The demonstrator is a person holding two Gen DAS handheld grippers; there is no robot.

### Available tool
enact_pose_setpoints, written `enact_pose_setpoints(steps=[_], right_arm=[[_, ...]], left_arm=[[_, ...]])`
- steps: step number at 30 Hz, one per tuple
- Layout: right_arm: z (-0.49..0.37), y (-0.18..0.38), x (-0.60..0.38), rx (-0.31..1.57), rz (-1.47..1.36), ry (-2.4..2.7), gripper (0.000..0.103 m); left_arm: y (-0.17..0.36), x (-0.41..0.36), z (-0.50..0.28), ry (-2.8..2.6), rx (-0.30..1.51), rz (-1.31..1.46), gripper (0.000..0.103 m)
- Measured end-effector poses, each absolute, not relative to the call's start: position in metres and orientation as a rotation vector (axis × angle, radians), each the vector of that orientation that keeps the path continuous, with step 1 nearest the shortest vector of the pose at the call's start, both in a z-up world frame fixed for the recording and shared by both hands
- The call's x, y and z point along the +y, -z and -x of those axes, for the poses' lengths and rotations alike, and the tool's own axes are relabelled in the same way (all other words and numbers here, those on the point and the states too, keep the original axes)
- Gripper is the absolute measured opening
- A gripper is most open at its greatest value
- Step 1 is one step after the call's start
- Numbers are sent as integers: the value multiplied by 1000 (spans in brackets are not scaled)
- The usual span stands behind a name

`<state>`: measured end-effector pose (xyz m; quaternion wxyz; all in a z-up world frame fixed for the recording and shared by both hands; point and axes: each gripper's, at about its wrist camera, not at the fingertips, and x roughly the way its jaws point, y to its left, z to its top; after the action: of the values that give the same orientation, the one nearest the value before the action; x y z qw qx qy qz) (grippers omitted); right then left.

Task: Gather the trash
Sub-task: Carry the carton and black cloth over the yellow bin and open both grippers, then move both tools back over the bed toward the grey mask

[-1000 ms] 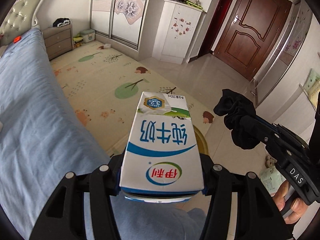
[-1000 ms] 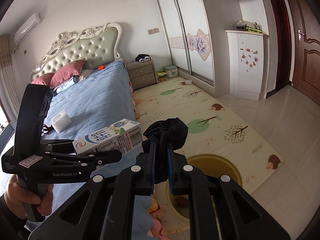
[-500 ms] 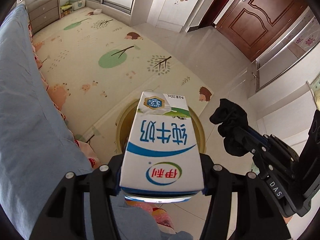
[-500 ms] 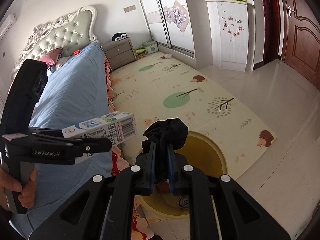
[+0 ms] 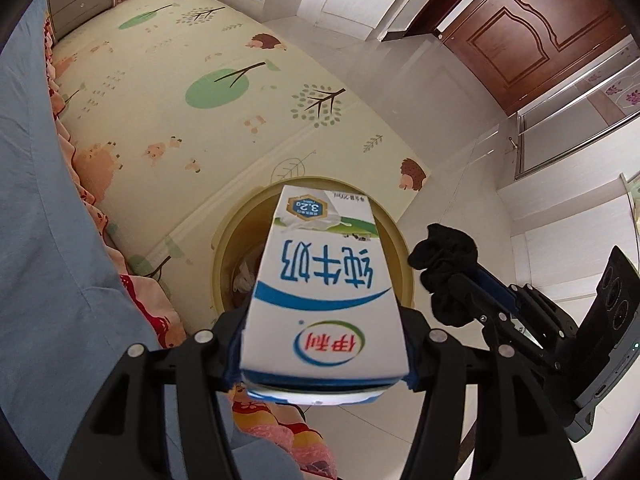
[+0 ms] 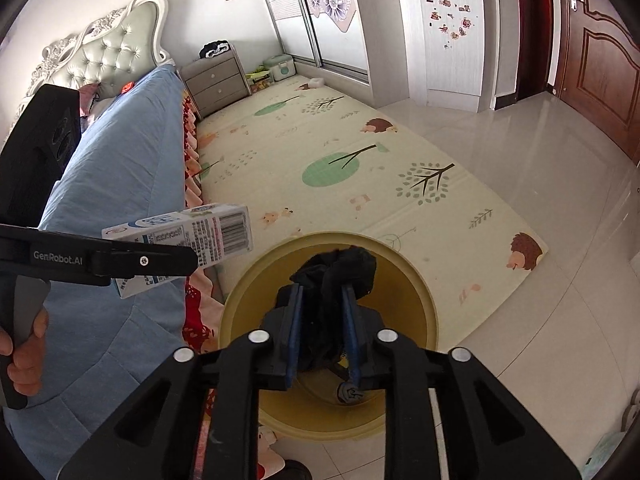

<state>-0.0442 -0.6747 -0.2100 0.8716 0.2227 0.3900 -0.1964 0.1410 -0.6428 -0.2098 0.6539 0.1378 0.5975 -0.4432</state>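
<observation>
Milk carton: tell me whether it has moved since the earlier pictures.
Yes. The milk carton has come from above the bed to over the yellow bin.

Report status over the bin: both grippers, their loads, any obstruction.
Left gripper just opening, milk carton between its fingers. Right gripper just opening, black cloth between fingers. Both above yellow bin. Nothing blocking.

The milk carton (image 5: pixel 324 300) is white with blue lettering, a blue swoosh and a red-and-green logo. The crumpled cloth (image 6: pixel 340 268) is black — the bin (image 6: pixel 416 288) under it yellow. The play mat (image 6: pixel 352 168) is cream, printed with green trees and brown hedgehogs. The bedspread (image 6: pixel 120 184) is plain blue — the door (image 5: pixel 532 28) reddish brown.
</observation>
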Motion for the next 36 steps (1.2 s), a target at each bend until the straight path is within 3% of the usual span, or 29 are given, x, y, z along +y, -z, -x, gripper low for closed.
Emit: enact_pose_setpoints(steps=[1,2,22,36], right_arm=[[44,211,-674,820,-463,420,61],[45,211,-674,816,-455,441,80],[60,180,-654,776,-409,448,77],[56,94,-573,645,-297,377,77]], left_arm=[[211,-644,-144,993,1359,-311,87],[210,-643,-144,974,1347,-304,99],[167,-622,-121,1039,1202,-334,99],[93,-507,-116,921,981,-322,99]])
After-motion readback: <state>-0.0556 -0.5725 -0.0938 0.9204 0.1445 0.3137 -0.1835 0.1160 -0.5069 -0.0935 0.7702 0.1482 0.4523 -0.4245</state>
